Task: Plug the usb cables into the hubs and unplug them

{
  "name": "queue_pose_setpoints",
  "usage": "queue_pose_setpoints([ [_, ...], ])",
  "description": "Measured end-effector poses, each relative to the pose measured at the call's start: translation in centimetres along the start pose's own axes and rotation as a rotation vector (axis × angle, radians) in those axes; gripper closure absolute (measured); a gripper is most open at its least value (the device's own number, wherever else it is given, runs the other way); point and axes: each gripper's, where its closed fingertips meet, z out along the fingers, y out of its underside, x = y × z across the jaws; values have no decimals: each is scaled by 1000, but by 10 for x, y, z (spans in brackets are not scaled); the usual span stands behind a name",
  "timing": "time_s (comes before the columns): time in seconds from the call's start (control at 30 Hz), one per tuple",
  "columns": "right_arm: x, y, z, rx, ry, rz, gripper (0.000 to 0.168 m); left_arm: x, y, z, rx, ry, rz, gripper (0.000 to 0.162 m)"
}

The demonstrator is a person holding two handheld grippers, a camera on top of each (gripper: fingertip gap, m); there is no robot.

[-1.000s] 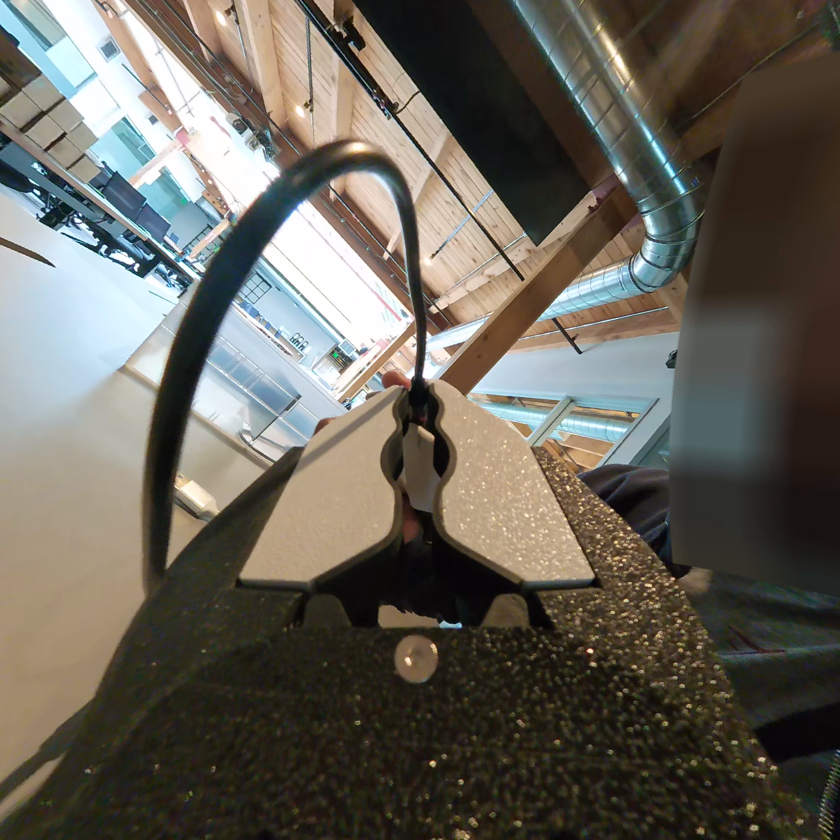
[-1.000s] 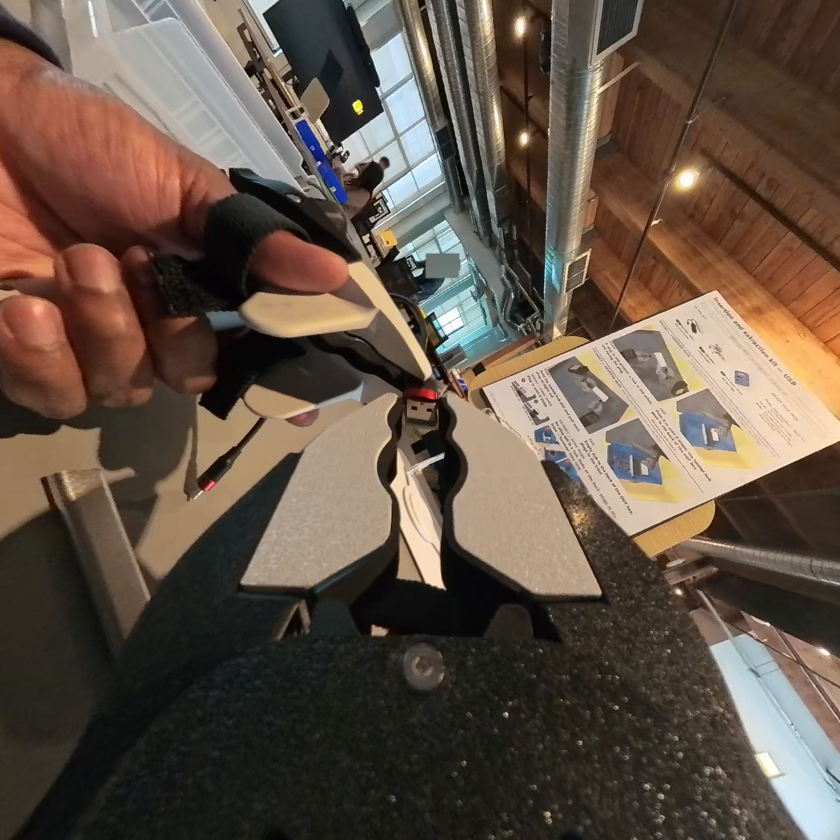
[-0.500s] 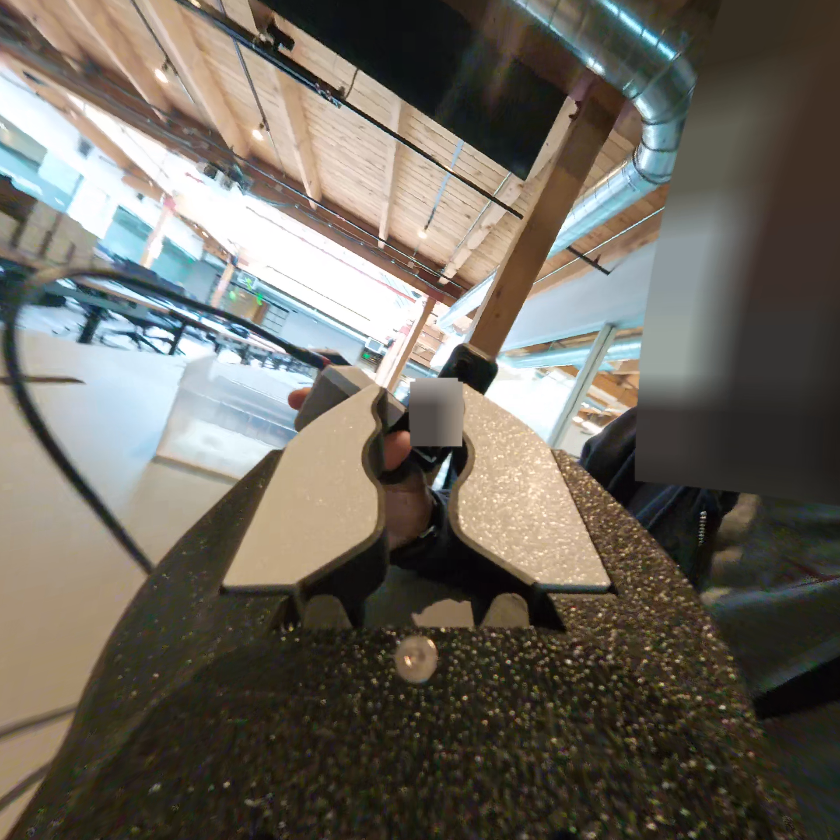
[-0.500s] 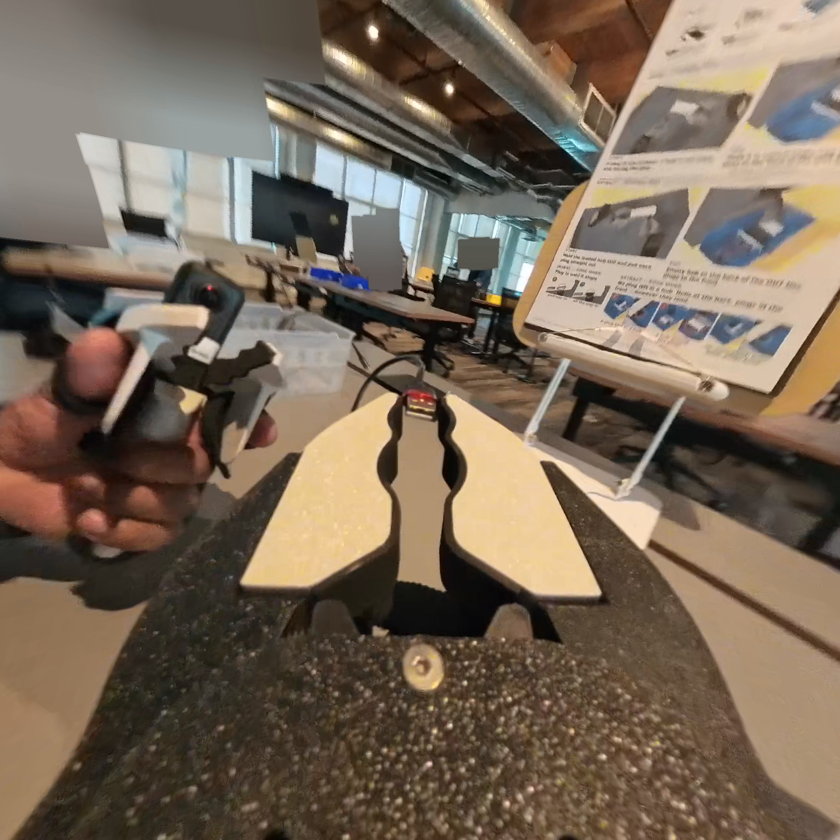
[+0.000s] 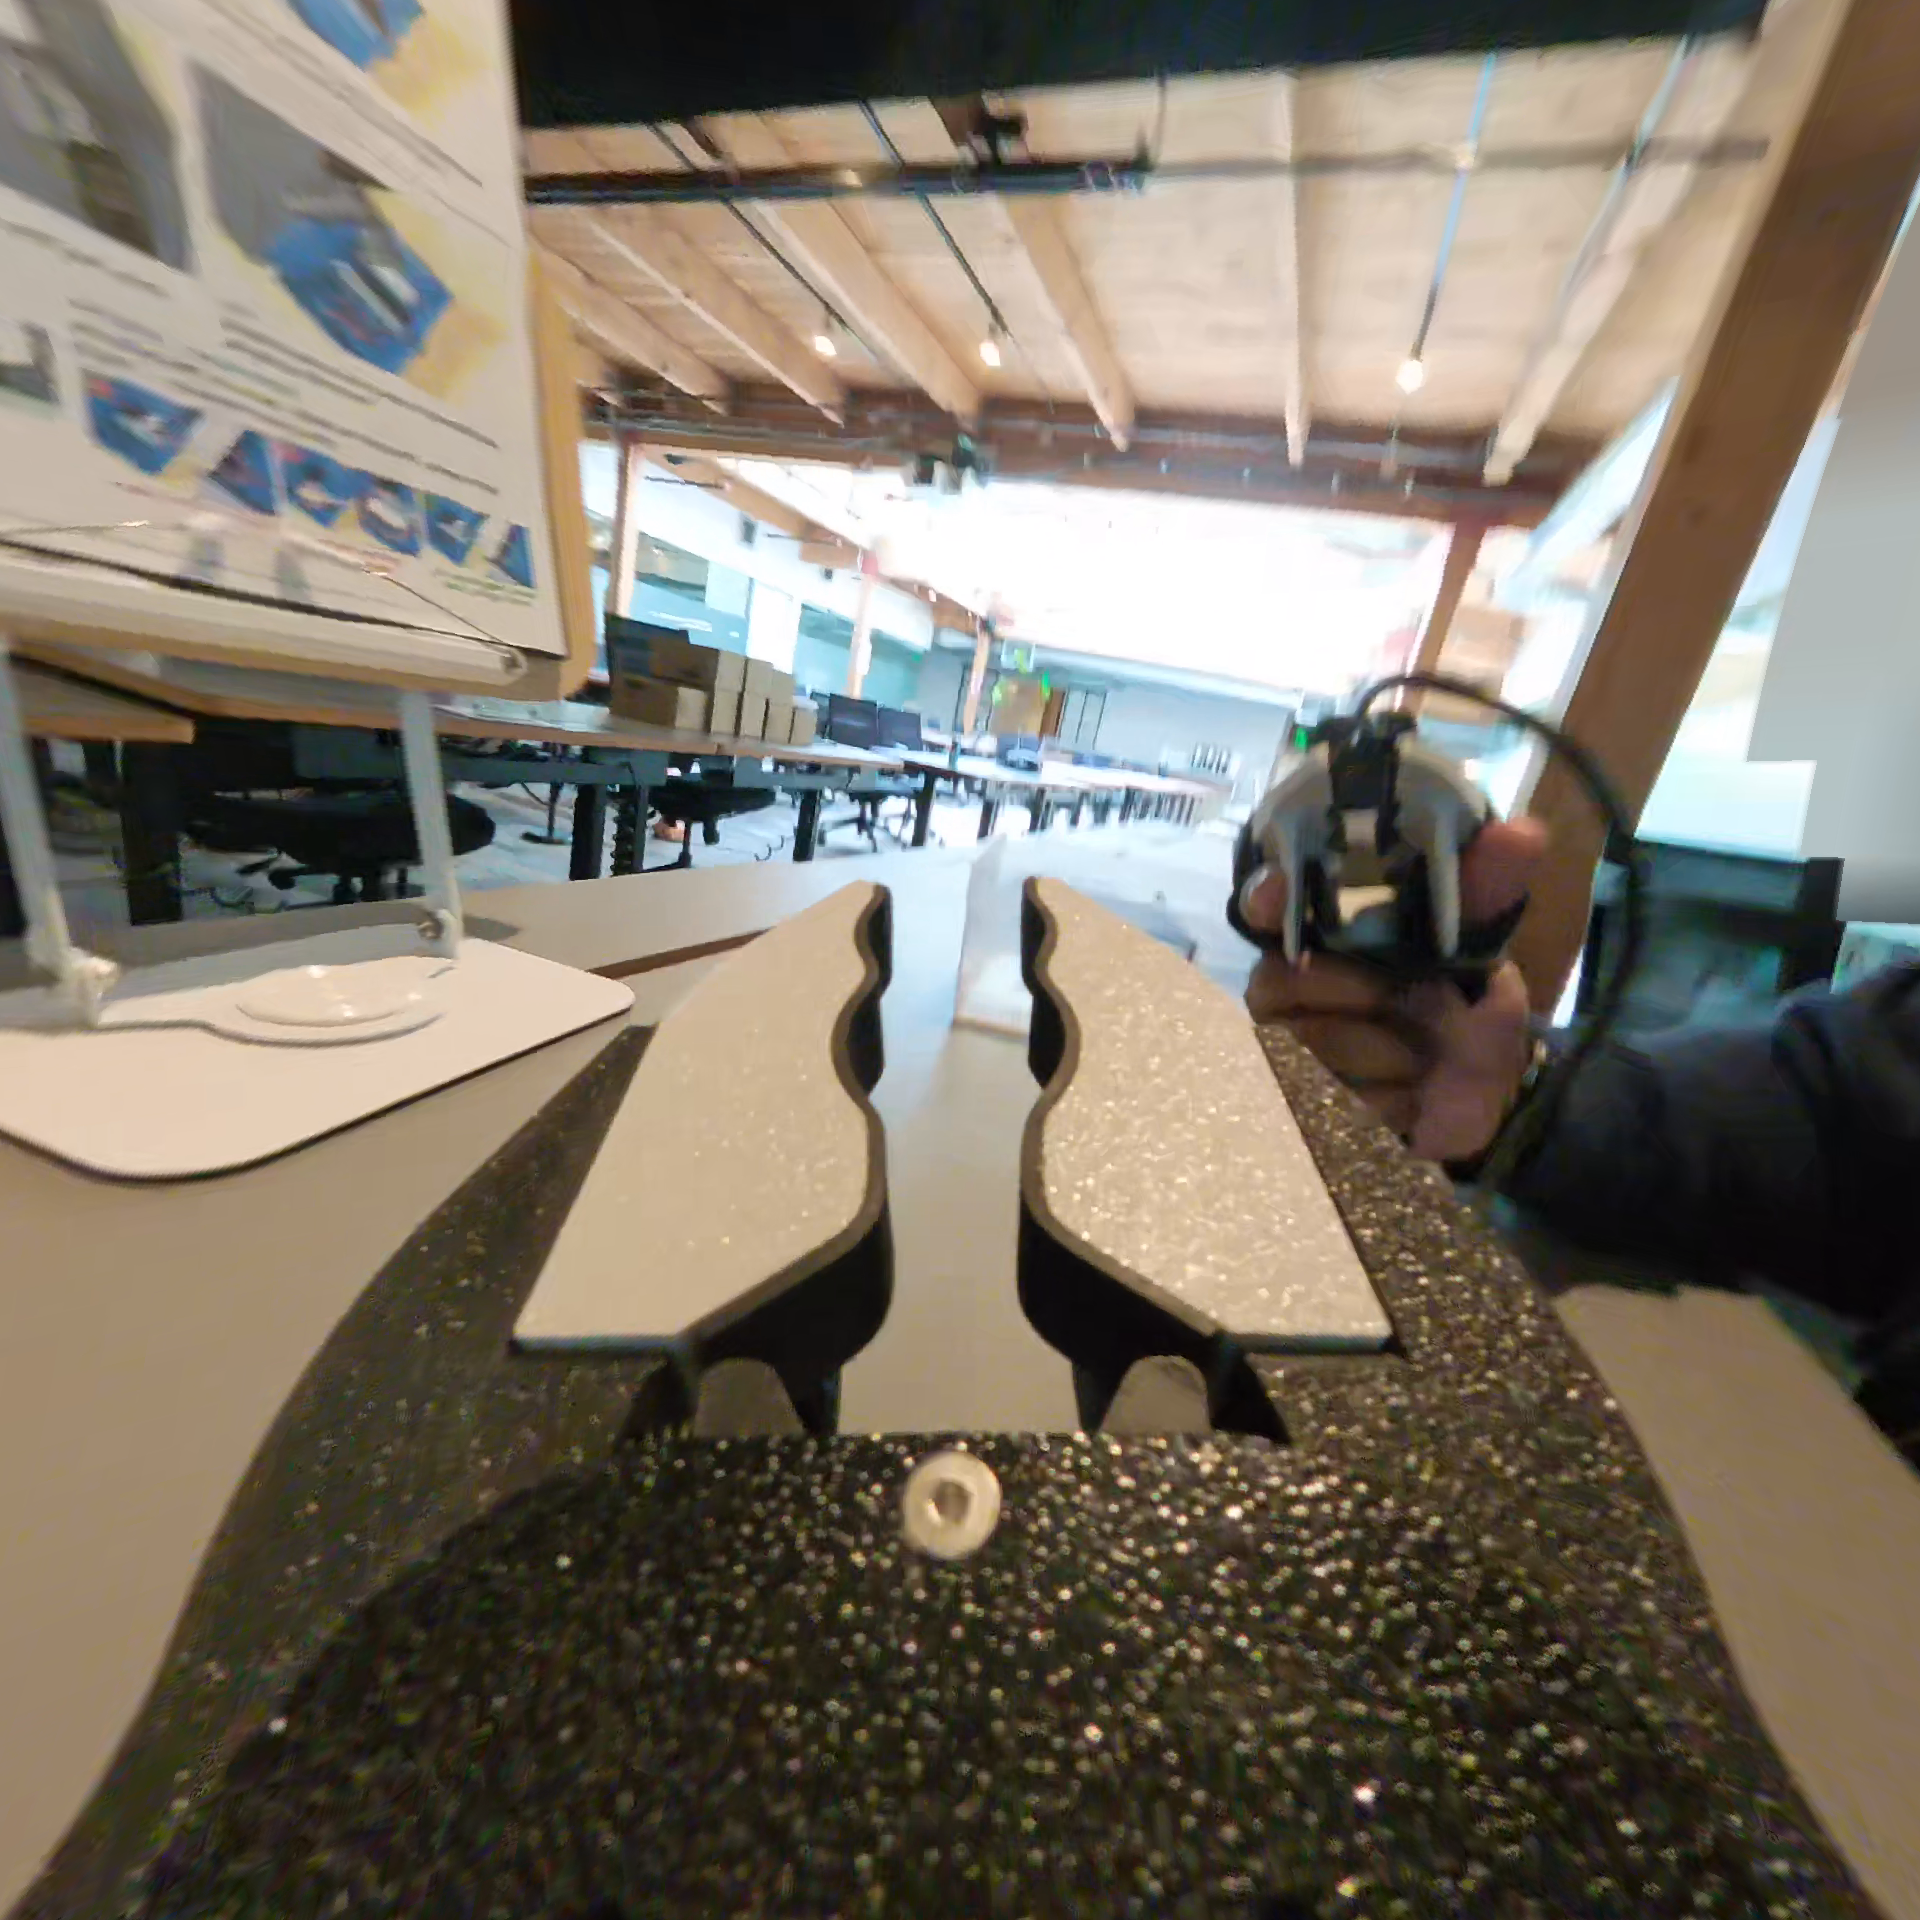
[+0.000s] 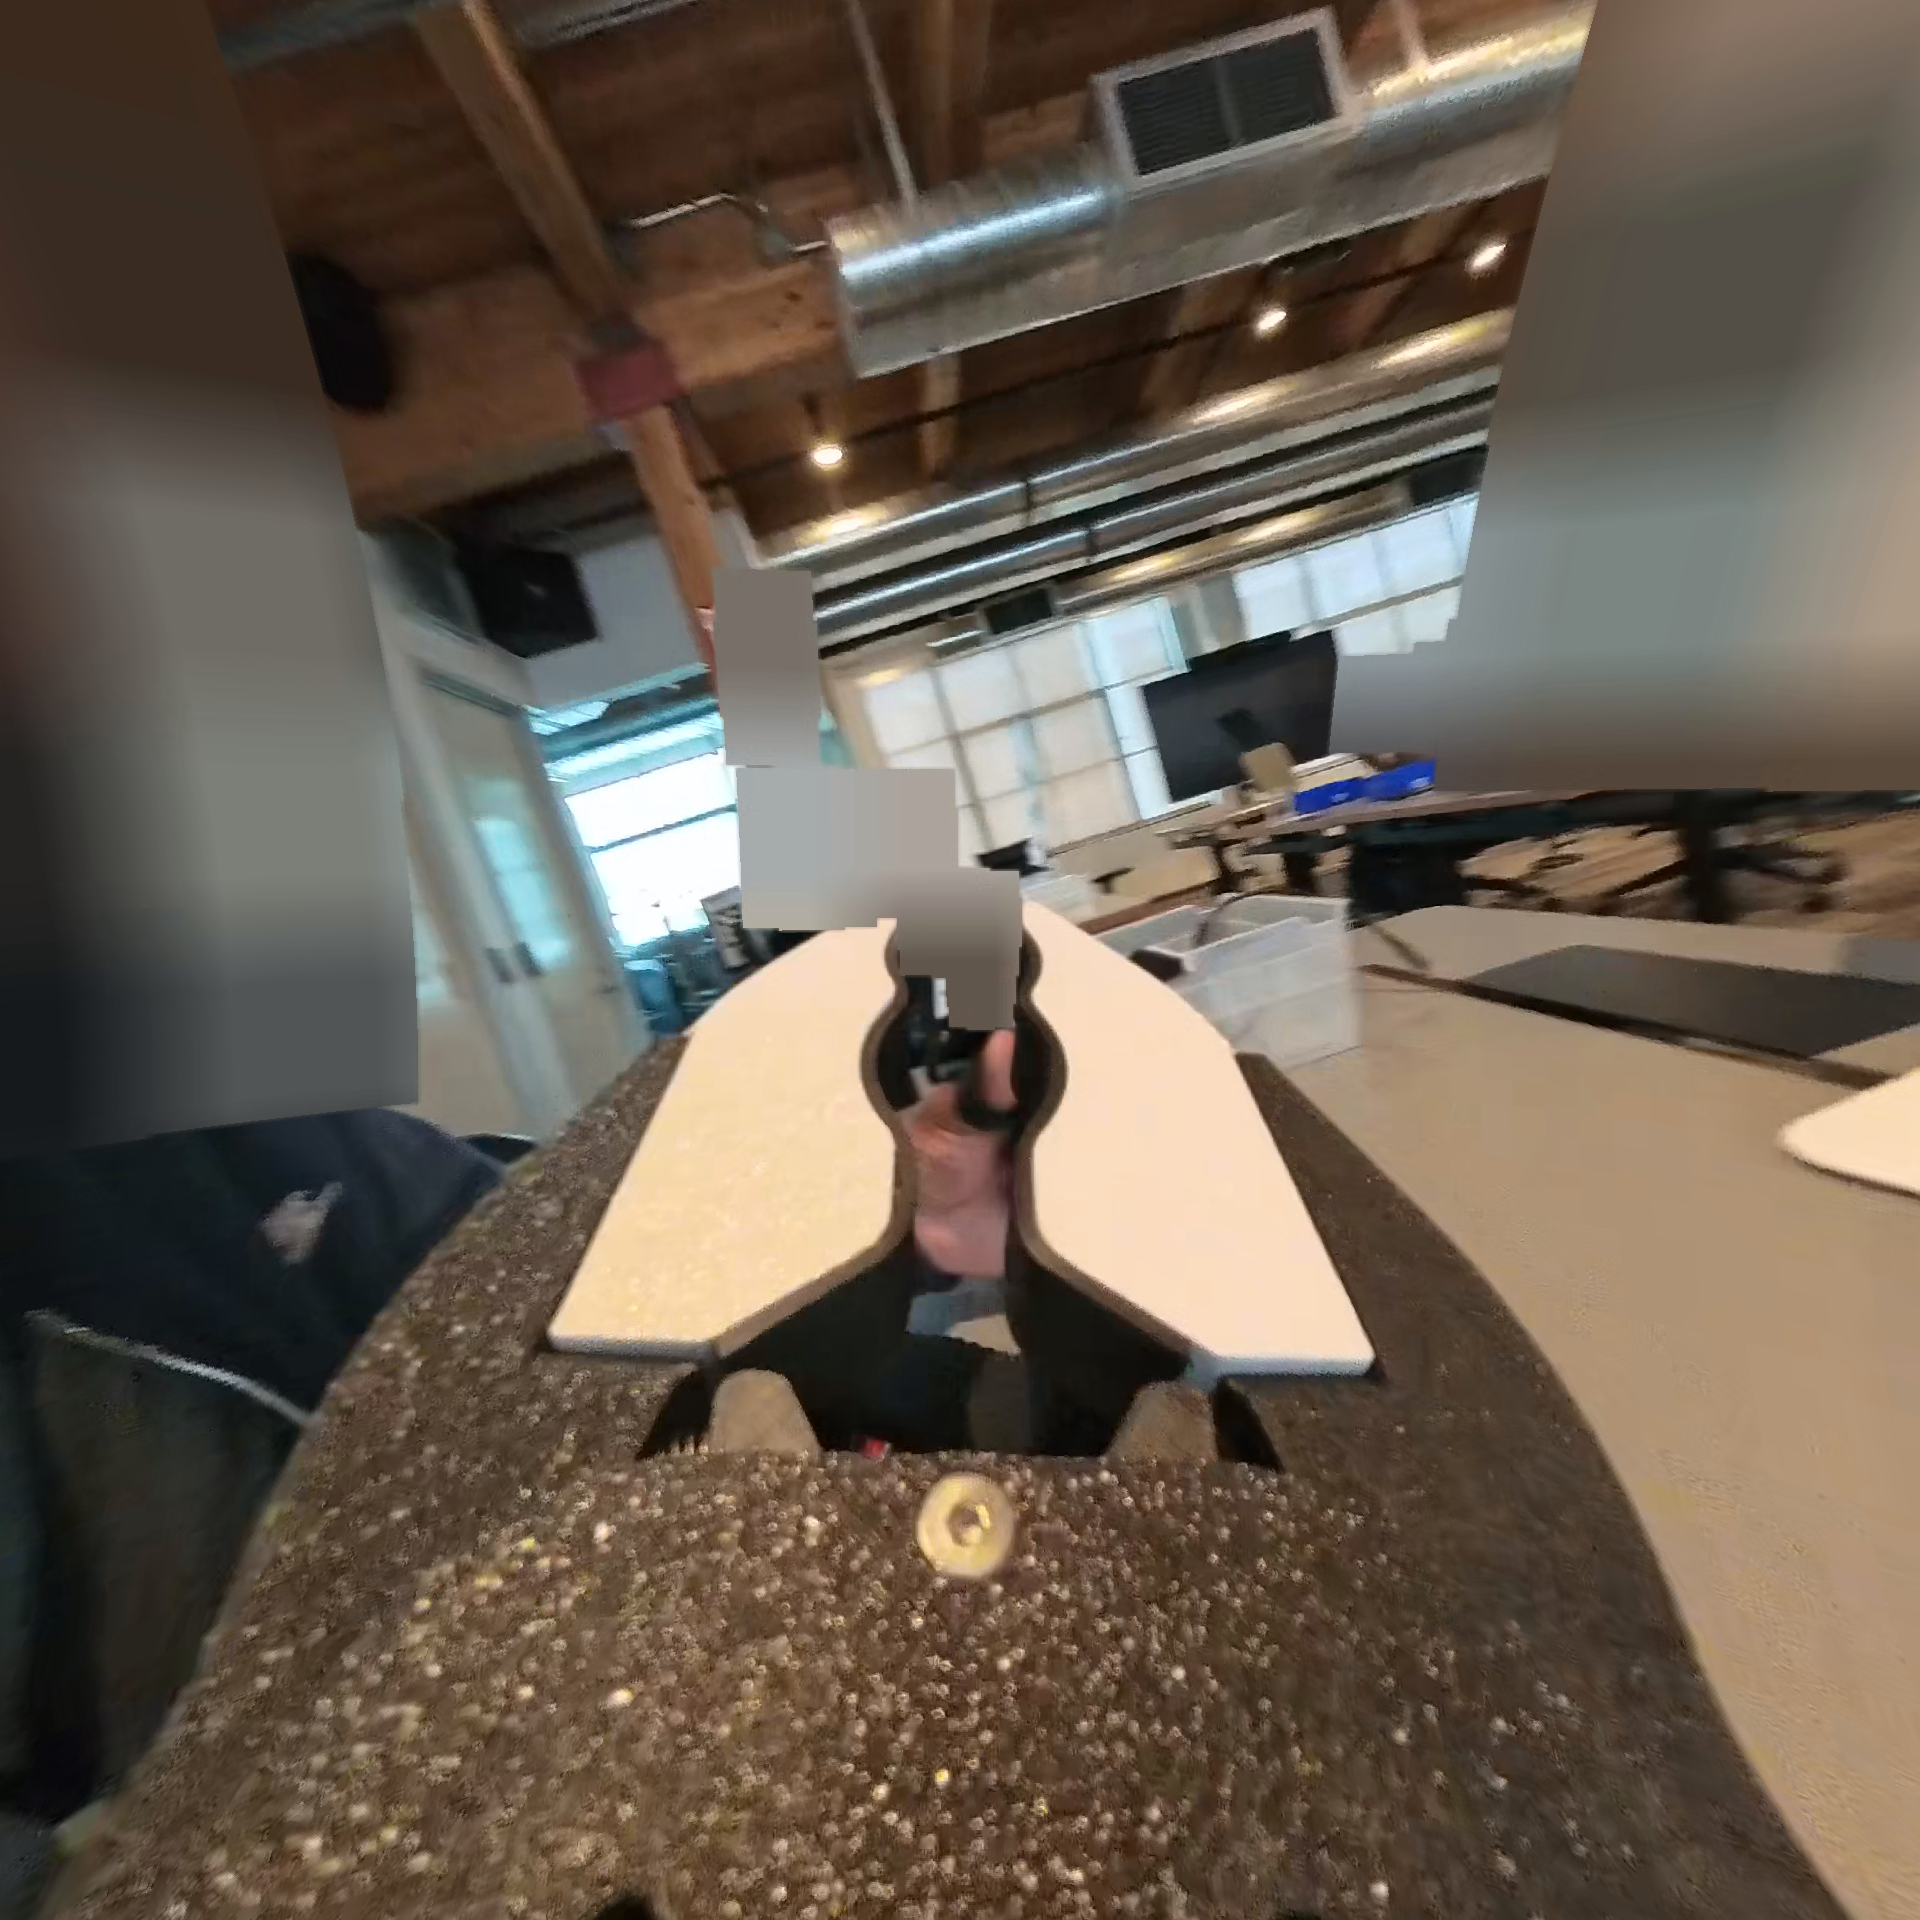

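Left wrist view: left claw (image 5: pixel 956 914) gapes wide, nothing in it. A thin black cable (image 5: pixel 1605 831) loops off the right claw (image 5: pixel 1361 831), just right of the left one. Right wrist view: right claw (image 6: pixel 961 940) looks nearly closed; tips blurred, contents unclear.

Left gripper (image 5: pixel 956 914) has its jaws parted, nothing between them. Right gripper (image 6: pixel 961 940) has jaws nearly together; tips blurred over.
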Motion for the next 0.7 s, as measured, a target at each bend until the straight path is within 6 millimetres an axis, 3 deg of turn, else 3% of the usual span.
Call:
queue_pose_setpoints([
  [0.17,-18,25,10,-71,-116,151,154,56,25,25,-115,157,313,137],
  [0.3,-24,39,14,-120,-148,200,154,90,37,31,-141,238,527,137],
  [0.7,-16,58,16,-179,-139,390,154,112,27,30,-85,236,745,144],
])
